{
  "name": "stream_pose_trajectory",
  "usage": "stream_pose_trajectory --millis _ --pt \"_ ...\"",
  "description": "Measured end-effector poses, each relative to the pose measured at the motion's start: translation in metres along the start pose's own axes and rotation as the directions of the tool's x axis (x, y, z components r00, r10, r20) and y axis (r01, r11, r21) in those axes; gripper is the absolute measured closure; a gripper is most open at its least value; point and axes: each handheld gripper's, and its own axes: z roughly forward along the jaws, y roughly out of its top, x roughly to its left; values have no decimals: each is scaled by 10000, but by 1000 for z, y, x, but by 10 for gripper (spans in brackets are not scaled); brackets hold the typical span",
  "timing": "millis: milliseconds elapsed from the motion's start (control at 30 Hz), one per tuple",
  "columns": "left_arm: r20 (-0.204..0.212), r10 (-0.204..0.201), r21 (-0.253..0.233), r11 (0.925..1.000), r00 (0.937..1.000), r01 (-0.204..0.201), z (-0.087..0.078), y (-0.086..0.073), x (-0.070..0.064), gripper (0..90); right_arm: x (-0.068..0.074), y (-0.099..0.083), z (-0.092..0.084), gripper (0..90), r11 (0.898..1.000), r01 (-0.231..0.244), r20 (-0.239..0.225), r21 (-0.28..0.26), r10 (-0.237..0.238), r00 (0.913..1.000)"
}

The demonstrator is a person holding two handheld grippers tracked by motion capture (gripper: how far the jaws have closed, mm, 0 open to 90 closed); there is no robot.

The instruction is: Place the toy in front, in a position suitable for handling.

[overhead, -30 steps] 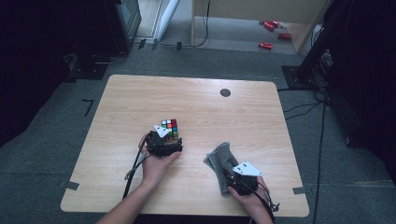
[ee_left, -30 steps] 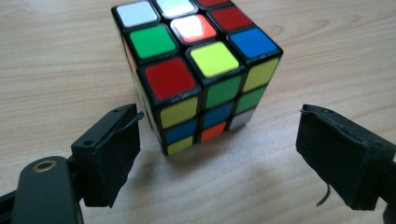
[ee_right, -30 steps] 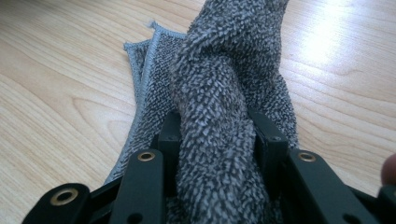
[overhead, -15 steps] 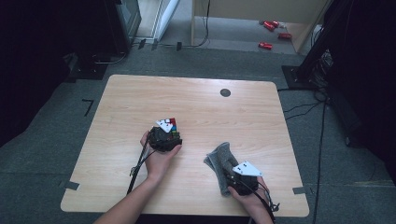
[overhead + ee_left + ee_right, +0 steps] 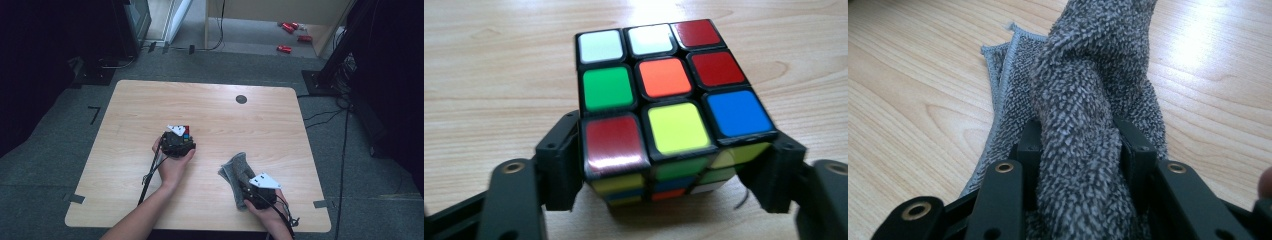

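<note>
A colour-scrambled puzzle cube (image 5: 664, 105) sits on the wooden table (image 5: 215, 105), near its middle left in the high view, cube (image 5: 185, 132). My left gripper (image 5: 664, 175) is shut on its lower sides, one jaw on each flank. My left gripper (image 5: 177, 140) is held by a hand from below. A grey fluffy cloth (image 5: 1083, 115) lies bunched at the front right of the table, cloth (image 5: 235, 172). My right gripper (image 5: 1080, 150) is shut on a thick fold of it, right gripper (image 5: 250, 190).
A small dark round hole (image 5: 241, 99) marks the table's far side. Beyond the table stand a dark cabinet (image 5: 132, 20), cables, and red items (image 5: 285, 48) on the floor. Tape marks (image 5: 75, 198) sit at the front corners.
My left gripper has moved forward over the cube and closed on it; a second ago the cube stood just ahead of the jaws. The right gripper and cloth have stayed put.
</note>
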Motion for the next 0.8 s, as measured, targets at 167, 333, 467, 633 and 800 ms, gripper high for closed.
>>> stream_pose_trajectory --millis 167,333,467,633,800 --pt "217 723 17 9974 9971 -724 -4 -1 4 331 0 0 0 635 10000 -1 21 5 1 10000" --pt "1013 1414 -368 9897 9848 -1383 -16 -4 11 338 3 1 0 661 9999 137 208 -4 -137 9997" --pt "2414 2448 -947 9690 9391 -2282 -33 -4 15 340 5 1 -1 706 9998 178 360 -37 -176 9992" --pt "3589 3289 -1533 9439 8735 -2924 -52 -7 26 342 1 4 -3 734 9999 -127 172 -37 128 9998" --pt "4408 3575 -1857 9337 8234 -3060 -62 -10 38 343 -2 12 -8 741 9994 -180 302 -305 189 9994"
